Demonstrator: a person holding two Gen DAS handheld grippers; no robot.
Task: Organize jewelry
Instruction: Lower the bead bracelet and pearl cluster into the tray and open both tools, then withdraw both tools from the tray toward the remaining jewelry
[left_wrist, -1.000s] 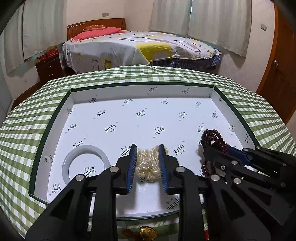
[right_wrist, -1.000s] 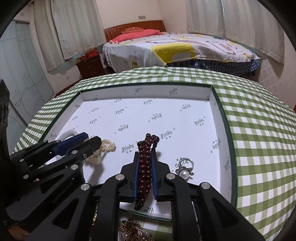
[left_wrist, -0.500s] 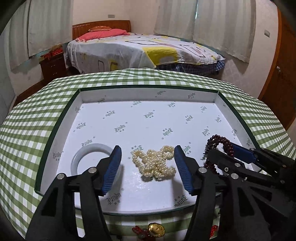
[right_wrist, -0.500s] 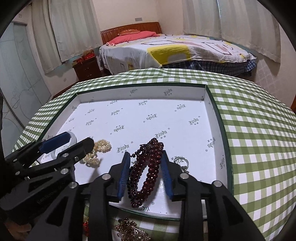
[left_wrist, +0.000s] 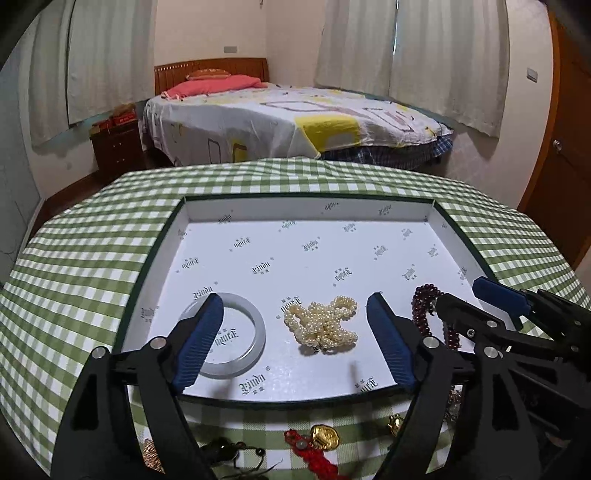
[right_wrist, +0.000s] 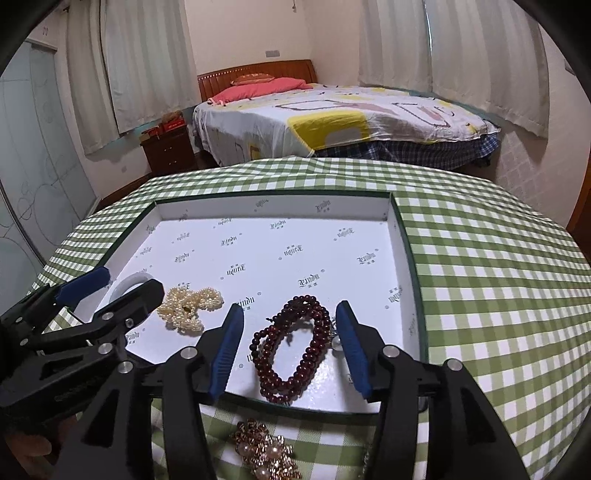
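A shallow white box (left_wrist: 306, 206) with a dark green rim sits on the green checked table. In it lie a pearl strand (left_wrist: 322, 325), a white bangle (left_wrist: 242, 336) and dark red beads (right_wrist: 293, 349). My left gripper (left_wrist: 295, 338) is open wide and empty, its jaws either side of the pearls, above the box's near edge. My right gripper (right_wrist: 290, 350) is open and empty, its jaws either side of the red beads. The pearls also show in the right wrist view (right_wrist: 188, 306). A ring is mostly hidden behind the right finger (right_wrist: 351, 343).
On the cloth in front of the box lie a red cord with a gold charm (left_wrist: 317, 443), dark pieces (left_wrist: 225, 450) and a gold and pearl brooch (right_wrist: 266, 452). A bed (left_wrist: 295, 122) and nightstand (left_wrist: 118, 144) stand beyond the table.
Both grippers opened and let go: the left released the pearls, the right released the red beads into the box. Both have drawn back and up toward the near edge.
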